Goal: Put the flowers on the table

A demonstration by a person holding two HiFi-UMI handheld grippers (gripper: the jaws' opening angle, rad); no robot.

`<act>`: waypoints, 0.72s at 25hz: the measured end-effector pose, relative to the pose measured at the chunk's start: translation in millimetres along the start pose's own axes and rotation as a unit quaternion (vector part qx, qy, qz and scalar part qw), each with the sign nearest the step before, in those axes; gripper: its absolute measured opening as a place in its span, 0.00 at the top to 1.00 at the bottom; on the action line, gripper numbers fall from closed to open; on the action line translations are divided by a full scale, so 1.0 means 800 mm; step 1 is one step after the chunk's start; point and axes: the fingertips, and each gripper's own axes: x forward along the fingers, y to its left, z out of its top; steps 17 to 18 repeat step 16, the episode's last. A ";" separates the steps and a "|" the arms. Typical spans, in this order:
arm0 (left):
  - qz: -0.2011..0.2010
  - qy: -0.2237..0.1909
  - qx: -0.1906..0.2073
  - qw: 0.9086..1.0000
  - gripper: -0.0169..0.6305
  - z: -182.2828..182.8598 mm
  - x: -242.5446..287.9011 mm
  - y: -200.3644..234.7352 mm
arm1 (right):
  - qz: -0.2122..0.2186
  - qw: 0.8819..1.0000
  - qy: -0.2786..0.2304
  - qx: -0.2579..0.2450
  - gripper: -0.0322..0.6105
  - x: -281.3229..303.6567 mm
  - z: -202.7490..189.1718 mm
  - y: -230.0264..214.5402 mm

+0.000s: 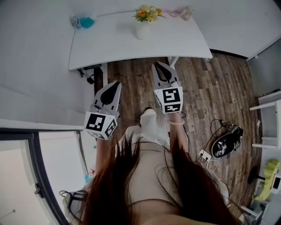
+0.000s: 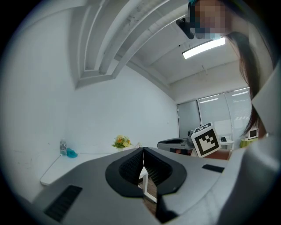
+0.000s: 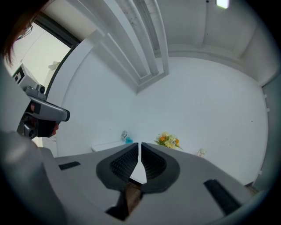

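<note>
Grey, with jaws together on nothing, our left gripper point(image 1: 116, 83) and right gripper point(image 1: 157, 64) hang just short of the white table point(image 1: 109, 46). The flowers point(image 1: 147, 13) stand in a white vase point(image 1: 142, 30) at the table's far edge. We judge the placing done, and any next move should keep clear of the vase. We can read no writing.

Head cam steep down, gripper views level, all share table point(image 1: 114, 44)
</note>
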 end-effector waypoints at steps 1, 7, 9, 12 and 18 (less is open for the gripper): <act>0.003 0.001 -0.001 1.000 0.97 -0.001 -0.003 0.003 | 0.002 1.000 0.001 -0.002 0.89 0.001 0.000 0.003; 0.008 0.006 -0.004 1.000 0.97 -0.007 -0.008 0.008 | 0.005 1.000 0.007 0.001 0.89 0.001 -0.007 0.011; 0.005 0.005 -0.003 1.000 0.97 -0.006 -0.008 0.007 | 0.004 1.000 0.009 0.002 0.89 0.001 -0.008 0.012; 0.001 0.005 -0.003 1.000 0.97 -0.007 -0.005 0.004 | 0.006 1.000 0.008 0.002 0.89 0.001 -0.010 0.013; -0.005 0.005 0.000 1.000 0.97 -0.005 0.001 0.000 | 0.004 1.000 0.012 0.006 0.89 -0.001 -0.014 0.007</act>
